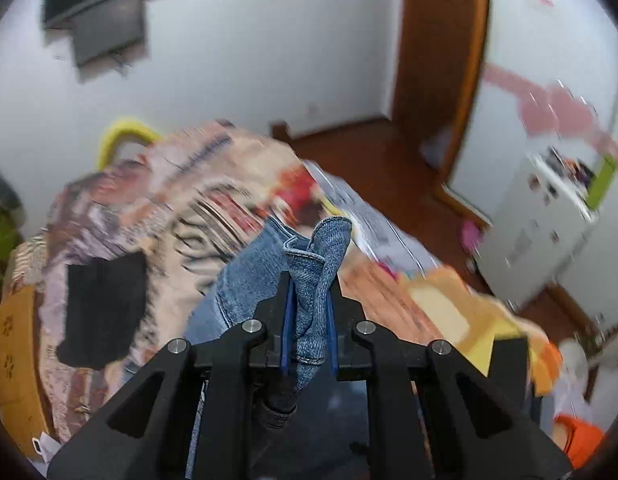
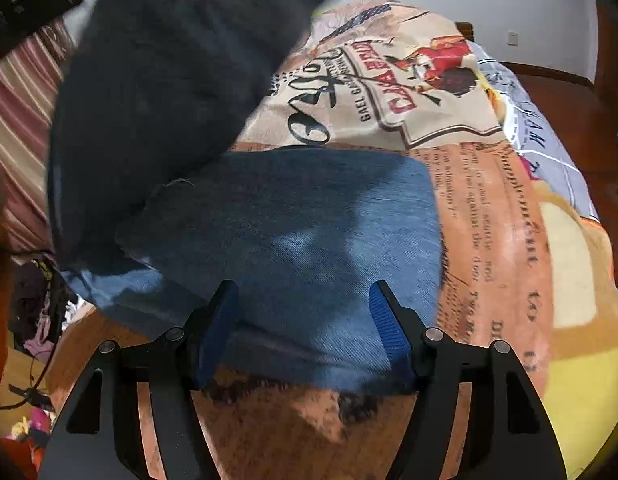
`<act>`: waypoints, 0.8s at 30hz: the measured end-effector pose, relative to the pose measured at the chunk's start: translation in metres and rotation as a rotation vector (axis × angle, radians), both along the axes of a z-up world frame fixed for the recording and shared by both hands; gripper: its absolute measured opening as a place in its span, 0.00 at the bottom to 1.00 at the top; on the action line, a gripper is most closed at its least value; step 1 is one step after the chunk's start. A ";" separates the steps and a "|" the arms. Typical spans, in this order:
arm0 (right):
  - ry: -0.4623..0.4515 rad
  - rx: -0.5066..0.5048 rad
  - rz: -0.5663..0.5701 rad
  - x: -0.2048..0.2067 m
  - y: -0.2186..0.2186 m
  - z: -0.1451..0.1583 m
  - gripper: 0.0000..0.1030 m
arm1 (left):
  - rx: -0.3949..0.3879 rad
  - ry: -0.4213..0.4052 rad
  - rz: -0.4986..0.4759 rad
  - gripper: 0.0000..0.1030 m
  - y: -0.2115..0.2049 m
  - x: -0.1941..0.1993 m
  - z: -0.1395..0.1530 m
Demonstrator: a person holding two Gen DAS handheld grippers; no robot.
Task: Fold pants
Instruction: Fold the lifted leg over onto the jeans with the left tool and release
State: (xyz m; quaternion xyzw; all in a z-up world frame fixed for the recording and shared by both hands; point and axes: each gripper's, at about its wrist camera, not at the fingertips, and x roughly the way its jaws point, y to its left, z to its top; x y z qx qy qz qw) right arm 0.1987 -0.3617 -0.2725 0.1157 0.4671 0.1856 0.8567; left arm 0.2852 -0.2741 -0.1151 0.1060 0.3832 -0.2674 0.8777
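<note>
The pants are blue denim jeans [image 2: 309, 240] lying on a printed bedspread [image 2: 489, 200]. My left gripper [image 1: 311, 284] is shut on a bunched fold of the jeans [image 1: 321, 252] and holds it raised above the bed; the rest of the denim hangs down below it. My right gripper [image 2: 303, 292] is open and empty, its blue pads [image 2: 389, 328] hovering over the near edge of the flat denim. A dark shaded part of the lifted jeans [image 2: 157, 92] fills the upper left of the right wrist view.
A black garment [image 1: 105, 308] lies on the bedspread [image 1: 157, 200] to the left. A yellow chair back [image 1: 121, 136] stands behind the bed. A wooden floor [image 1: 369, 152], a door frame [image 1: 441, 60] and a white cabinet [image 1: 541, 224] are to the right. Clutter lies on the floor [image 2: 33, 320].
</note>
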 end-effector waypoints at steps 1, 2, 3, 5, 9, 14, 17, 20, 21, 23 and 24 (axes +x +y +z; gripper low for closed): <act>-0.005 -0.002 -0.006 -0.004 -0.003 0.002 0.62 | 0.006 0.027 -0.024 0.15 -0.005 -0.003 -0.005; -0.009 -0.004 -0.012 -0.006 -0.005 0.003 0.62 | 0.012 0.057 -0.049 0.15 -0.009 -0.004 -0.009; -0.011 -0.007 -0.020 -0.008 -0.008 0.004 0.62 | 0.014 0.079 -0.066 0.16 -0.012 -0.006 -0.013; -0.008 -0.015 -0.036 -0.011 -0.012 0.005 0.62 | 0.017 0.130 -0.098 0.19 -0.020 -0.008 -0.019; -0.002 -0.015 -0.044 -0.018 -0.014 0.004 0.62 | -0.008 0.153 -0.121 0.47 -0.022 -0.014 -0.016; 0.016 -0.018 -0.053 -0.021 -0.015 0.002 0.62 | 0.013 -0.015 -0.031 0.64 -0.002 -0.013 0.004; 0.026 -0.016 -0.060 -0.023 -0.015 0.002 0.62 | 0.044 -0.036 0.038 0.76 0.020 0.008 0.001; 0.034 -0.016 -0.062 -0.024 -0.014 0.000 0.62 | 0.113 -0.069 0.121 0.83 0.047 0.031 -0.009; 0.036 -0.017 -0.061 -0.027 -0.013 0.000 0.62 | 0.140 -0.067 0.143 0.85 0.055 0.039 -0.014; 0.047 -0.015 -0.064 -0.029 -0.011 -0.002 0.62 | 0.187 -0.035 0.190 0.85 0.074 0.059 -0.028; 0.055 -0.014 -0.063 -0.030 -0.010 -0.003 0.62 | 0.200 -0.014 0.204 0.85 0.082 0.066 -0.034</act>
